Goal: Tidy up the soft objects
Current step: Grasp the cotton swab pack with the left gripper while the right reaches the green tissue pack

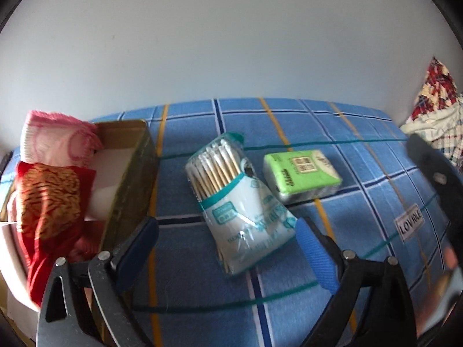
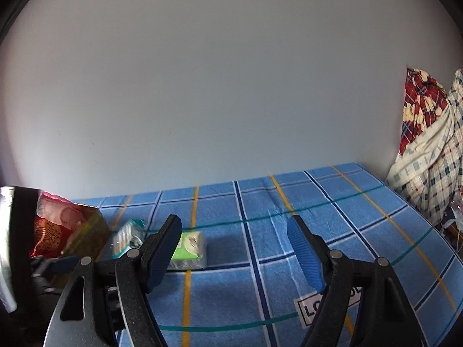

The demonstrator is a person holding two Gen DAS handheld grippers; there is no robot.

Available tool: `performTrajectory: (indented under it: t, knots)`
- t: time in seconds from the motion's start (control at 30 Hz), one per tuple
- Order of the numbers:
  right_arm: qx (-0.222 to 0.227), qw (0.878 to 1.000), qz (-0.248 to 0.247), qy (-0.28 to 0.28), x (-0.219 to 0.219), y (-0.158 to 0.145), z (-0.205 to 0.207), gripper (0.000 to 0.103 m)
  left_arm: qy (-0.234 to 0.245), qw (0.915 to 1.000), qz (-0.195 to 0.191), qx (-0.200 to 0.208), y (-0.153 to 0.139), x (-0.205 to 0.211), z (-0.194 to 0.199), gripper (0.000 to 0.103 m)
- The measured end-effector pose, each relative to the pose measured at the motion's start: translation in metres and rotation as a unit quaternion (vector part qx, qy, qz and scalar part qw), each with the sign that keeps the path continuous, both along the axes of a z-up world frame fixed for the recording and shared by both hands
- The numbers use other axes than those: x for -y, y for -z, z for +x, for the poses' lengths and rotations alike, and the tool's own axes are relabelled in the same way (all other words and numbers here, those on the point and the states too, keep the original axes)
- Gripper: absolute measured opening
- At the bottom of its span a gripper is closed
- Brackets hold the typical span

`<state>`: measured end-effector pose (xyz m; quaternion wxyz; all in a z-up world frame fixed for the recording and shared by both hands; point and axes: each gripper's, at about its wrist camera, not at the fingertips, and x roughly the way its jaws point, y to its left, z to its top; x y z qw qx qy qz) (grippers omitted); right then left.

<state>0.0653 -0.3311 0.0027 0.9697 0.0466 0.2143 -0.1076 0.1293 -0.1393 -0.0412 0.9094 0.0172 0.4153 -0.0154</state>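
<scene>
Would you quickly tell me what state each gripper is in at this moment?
Left gripper: open, holding nothing; the cotton swab pack lies between its fingers, ungripped.
Right gripper: open, holding nothing.

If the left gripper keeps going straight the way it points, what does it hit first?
Most likely the pack of cotton swabs, lying on the blue checked cloth between the open left gripper fingers. Depth is hard to judge.
</scene>
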Motion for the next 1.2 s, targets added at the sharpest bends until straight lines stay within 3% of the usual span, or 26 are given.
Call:
performTrajectory:
  t: [0.13, 0.2, 0.43, 0.53, 0.8, 0.9, 0.97, 1.1, 1.2]
  knots:
    - [0.011, 1.000, -0.009, 0.001, -0.004, -0.002, -0.006, 0.078, -0.003, 0.9999, 0.007, 0.006, 0.002, -0.001, 0.009, 0.096]
    - [0.012, 1.000, -0.009, 0.002, -0.004, -0.003, -0.006, 0.078, -0.005, 0.9995, 0.029, 0.008, 0.006, 0.003, 0.012, 0.096]
    - [0.022, 1.000, 0.000, 0.017, 0.004, -0.006, -0.013, 0.078, 0.047, 0.9977, 0.045, 0.016, 0.014, 0.022, 0.006, 0.097]
    - [0.023, 0.999, 0.001, 0.022, 0.006, -0.006, -0.016, 0.078, 0.074, 0.9962, 0.037, 0.029, 0.010, 0.017, 0.001, 0.099]
    - [0.023, 0.999, -0.016, 0.020, -0.001, -0.006, -0.017, 0.078, 0.083, 0.9955, 0.030, 0.036, 0.004, -0.019, 0.007, 0.099]
    - [0.019, 0.999, -0.020, 0.018, -0.002, -0.004, -0.014, 0.078, 0.094, 0.9949, 0.011, 0.035, 0.000, -0.014, 0.003, 0.099]
    - [0.018, 0.999, -0.022, 0.017, -0.004, -0.004, -0.014, 0.078, 0.108, 0.9931, 0.019, 0.041, -0.003, -0.002, -0.005, 0.099]
    - [0.017, 0.999, -0.023, 0.018, -0.005, -0.003, -0.014, 0.078, 0.095, 0.9946, 0.039, 0.013, 0.005, 0.011, 0.000, 0.099]
    - [0.013, 1.000, -0.020, 0.017, -0.004, -0.002, -0.013, 0.078, 0.069, 0.9971, 0.028, -0.016, 0.013, 0.006, 0.011, 0.097]
